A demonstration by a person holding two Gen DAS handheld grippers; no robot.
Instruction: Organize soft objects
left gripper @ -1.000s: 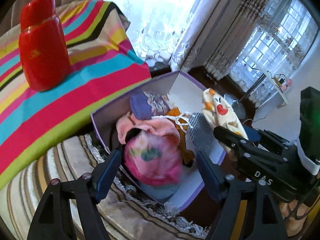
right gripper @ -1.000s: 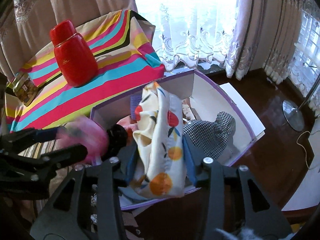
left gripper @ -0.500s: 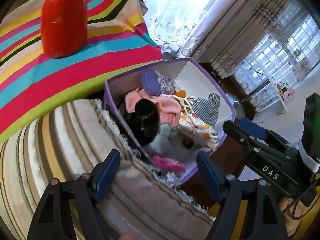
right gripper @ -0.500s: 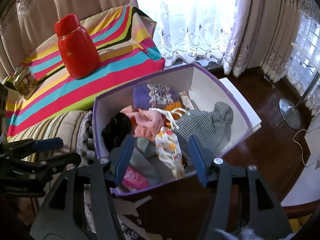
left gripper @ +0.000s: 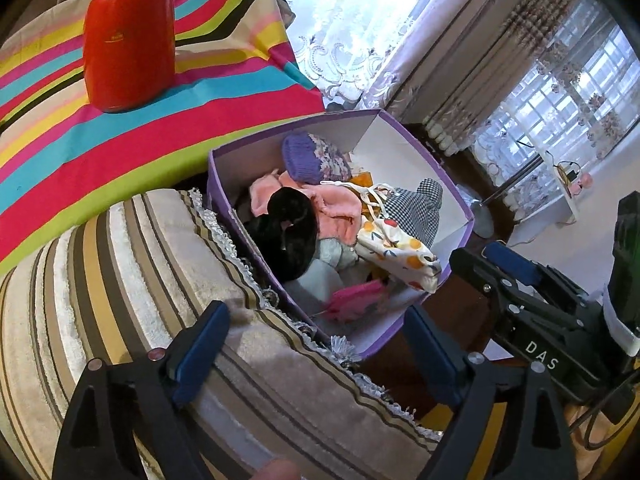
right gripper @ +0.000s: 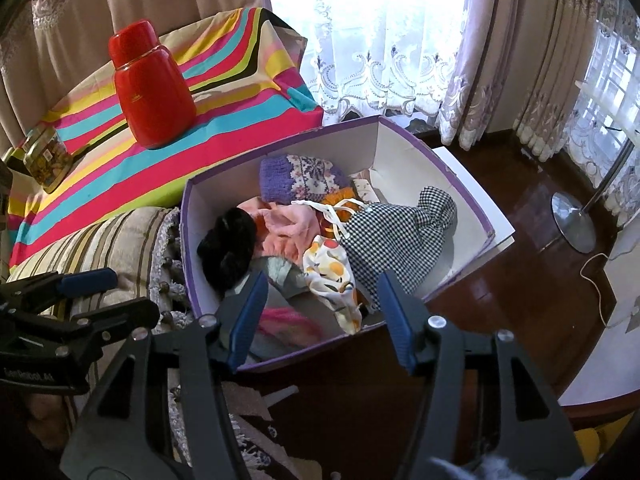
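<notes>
Box (right gripper: 452,176): purple outside & rim, white inside. Hat (right gripper: 300,178): purple knit w/ floral patch. Pouch (right gripper: 400,232): black/white check. Bag (right gripper: 332,268): cream w/ orange & red fruit print. Fluffy thing (right gripper: 228,248): black. Cloth (right gripper: 284,228): peach-pink. Item (left gripper: 352,300) at box front: hot pink. Flask (right gripper: 150,88): red. Tablecloth (left gripper: 224,92): stripes in pink, teal, yellow, lime, black. Rug (left gripper: 120,264): beige/brown stripes. Gripper pads (right gripper: 248,312): blue on black.

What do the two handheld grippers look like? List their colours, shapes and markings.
Both the left gripper and the right gripper have black angular plastic frames with silver bolt heads and two long fingers lined with blue pads. Seen from the left wrist, the right gripper's body bears white letters "DAS" and carries a dark block. Seen from the right wrist, the left one bears a small, unreadable white label.
</notes>
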